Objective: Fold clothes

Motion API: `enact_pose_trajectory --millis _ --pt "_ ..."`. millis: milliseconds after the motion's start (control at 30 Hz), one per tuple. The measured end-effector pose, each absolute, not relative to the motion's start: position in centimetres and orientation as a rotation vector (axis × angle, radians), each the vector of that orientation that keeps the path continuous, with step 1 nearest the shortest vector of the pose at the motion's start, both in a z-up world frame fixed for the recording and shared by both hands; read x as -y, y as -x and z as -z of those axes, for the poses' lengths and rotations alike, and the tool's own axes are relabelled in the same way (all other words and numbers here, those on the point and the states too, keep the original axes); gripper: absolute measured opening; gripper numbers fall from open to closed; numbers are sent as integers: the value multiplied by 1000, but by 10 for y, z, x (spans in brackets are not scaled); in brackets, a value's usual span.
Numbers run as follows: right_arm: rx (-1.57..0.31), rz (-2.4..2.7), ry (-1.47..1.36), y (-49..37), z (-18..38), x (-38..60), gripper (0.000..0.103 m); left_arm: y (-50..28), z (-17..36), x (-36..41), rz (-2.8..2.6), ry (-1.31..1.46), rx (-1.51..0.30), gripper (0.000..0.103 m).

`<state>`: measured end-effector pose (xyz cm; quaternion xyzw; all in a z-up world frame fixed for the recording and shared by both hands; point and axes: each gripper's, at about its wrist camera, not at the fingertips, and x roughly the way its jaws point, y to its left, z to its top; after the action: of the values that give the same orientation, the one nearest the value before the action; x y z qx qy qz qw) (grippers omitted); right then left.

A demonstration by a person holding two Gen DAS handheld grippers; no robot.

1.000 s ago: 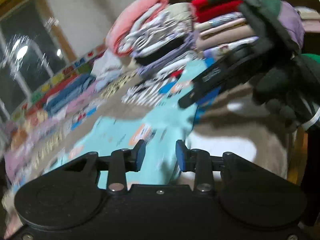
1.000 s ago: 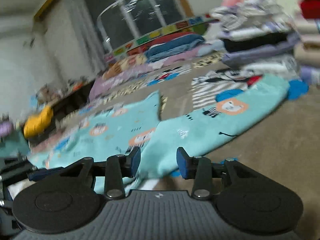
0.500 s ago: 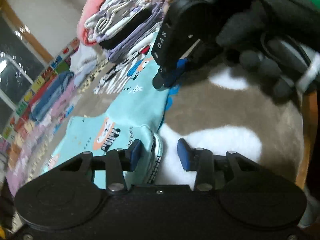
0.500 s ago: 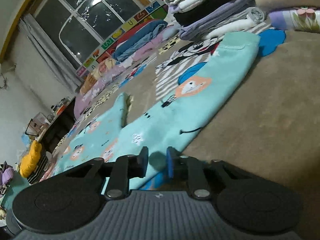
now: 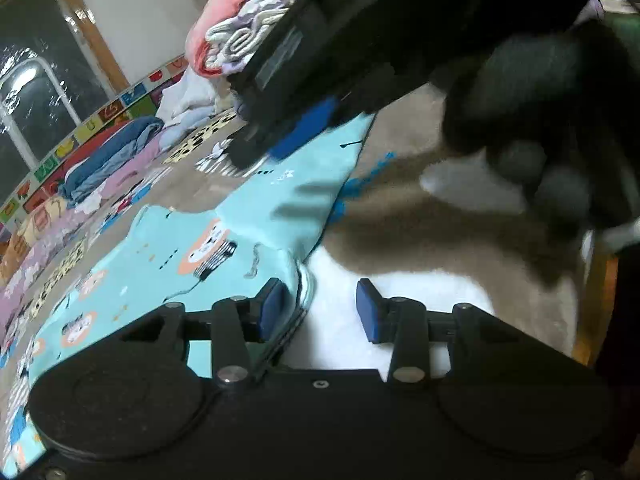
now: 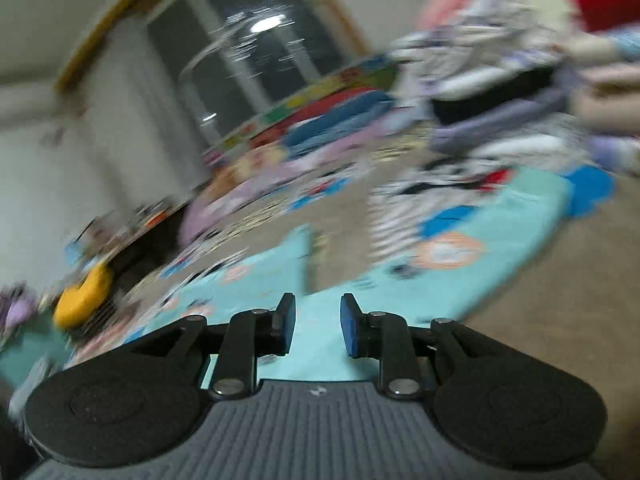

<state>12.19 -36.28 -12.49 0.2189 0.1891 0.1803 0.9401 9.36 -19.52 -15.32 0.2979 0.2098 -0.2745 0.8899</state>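
Left wrist view: turquoise printed garment (image 5: pixel 224 236) lies spread flat on a tan plush surface (image 5: pixel 460 248), running from 12 o'clock to 8 o'clock of the left claw (image 5: pixel 316 310). Its hemmed corner sits between the spread blue pads, against the 9 o'clock pad; the 3 o'clock pad stands clear of the cloth, so nothing is pinched. Right claw (image 5: pixel 304 132), blurred, hangs over the far edge of the garment at 12 o'clock.

Right wrist view: right claw (image 6: pixel 318 326) has its jaws opening, with turquoise cloth under and between them but no pad pressing on it.

Handling, as judged: light, soft knit, limp, will sag and drag on the plush; not fragile. Best hold is the doubled hem at each corner, taken deep so one layer does not slip out
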Motion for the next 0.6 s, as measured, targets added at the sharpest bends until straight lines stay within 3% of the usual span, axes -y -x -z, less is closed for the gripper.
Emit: enact_pose_trajectory --millis 100,167,233,300,467,600 --pt "-401 -472 -355 -125 125 331 27 -82 147 180 557 -552 -455 42" --pt "-482 -488 -286 -134 130 312 38 -77 143 164 546 -505 -468 45" --pt "-614 -409 -192 -143 141 300 37 -71 137 150 538 -484 -463 46" --pt "-631 -389 -224 -139 137 306 37 -65 131 135 529 -463 -458 48" --pt "-572 -424 -382 -124 128 332 40 -65 117 100 506 -350 -468 59" --pt "-466 -420 -437 -138 123 338 45 -75 115 83 457 -292 -494 60"
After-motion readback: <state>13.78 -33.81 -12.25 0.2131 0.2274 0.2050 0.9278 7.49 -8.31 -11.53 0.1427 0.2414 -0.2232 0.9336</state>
